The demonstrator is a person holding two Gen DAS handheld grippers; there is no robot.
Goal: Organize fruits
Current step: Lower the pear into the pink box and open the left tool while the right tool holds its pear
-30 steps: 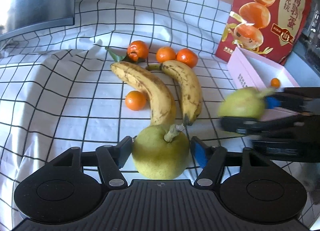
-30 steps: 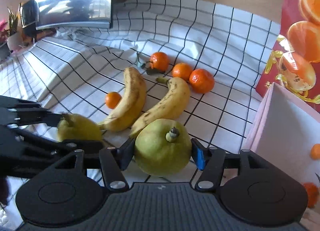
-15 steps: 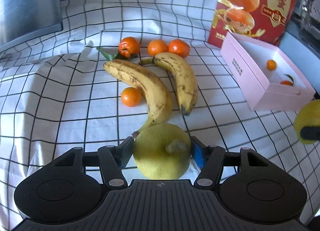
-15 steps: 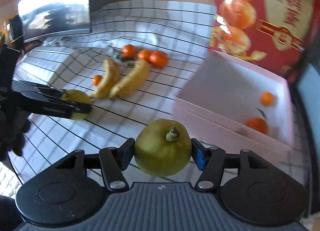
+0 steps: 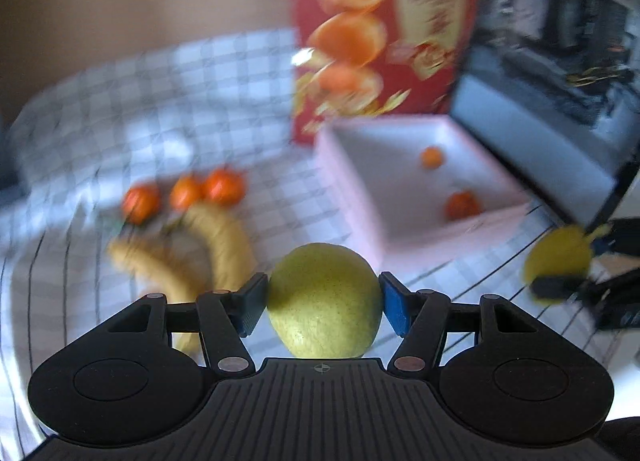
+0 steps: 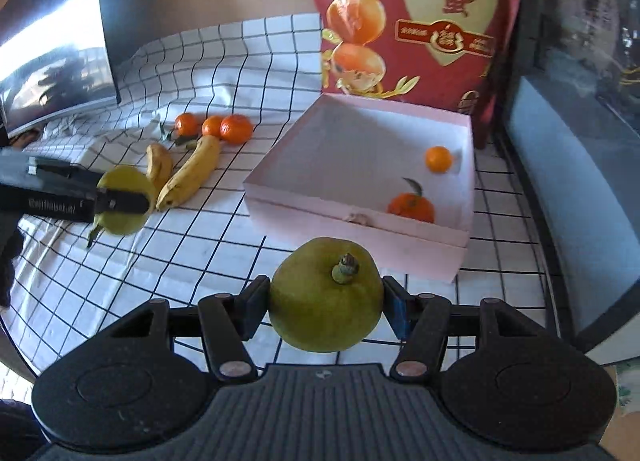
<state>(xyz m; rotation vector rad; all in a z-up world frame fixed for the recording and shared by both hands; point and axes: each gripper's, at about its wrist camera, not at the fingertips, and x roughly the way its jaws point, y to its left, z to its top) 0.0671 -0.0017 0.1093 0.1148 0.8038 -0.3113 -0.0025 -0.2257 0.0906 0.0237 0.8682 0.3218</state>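
Each round yellow-green pear is firm, fairly heavy and smooth-skinned, so it bruises if squeezed; the widest part is the safest hold. The left hand-held gripper (image 5: pixel 323 303) is closed across one pear (image 5: pixel 323 301) there, raised above the desk. The right hand-held gripper (image 6: pixel 325 303) clamps the other pear (image 6: pixel 325 301) stem-up, with the shallow pink cardboard box (image 6: pixel 360 239) at twelve o'clock.

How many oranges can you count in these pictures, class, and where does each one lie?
5: two inside the pink box, the small one and the leafy one; three on the cloth beyond the bananas at. Others may be hidden.
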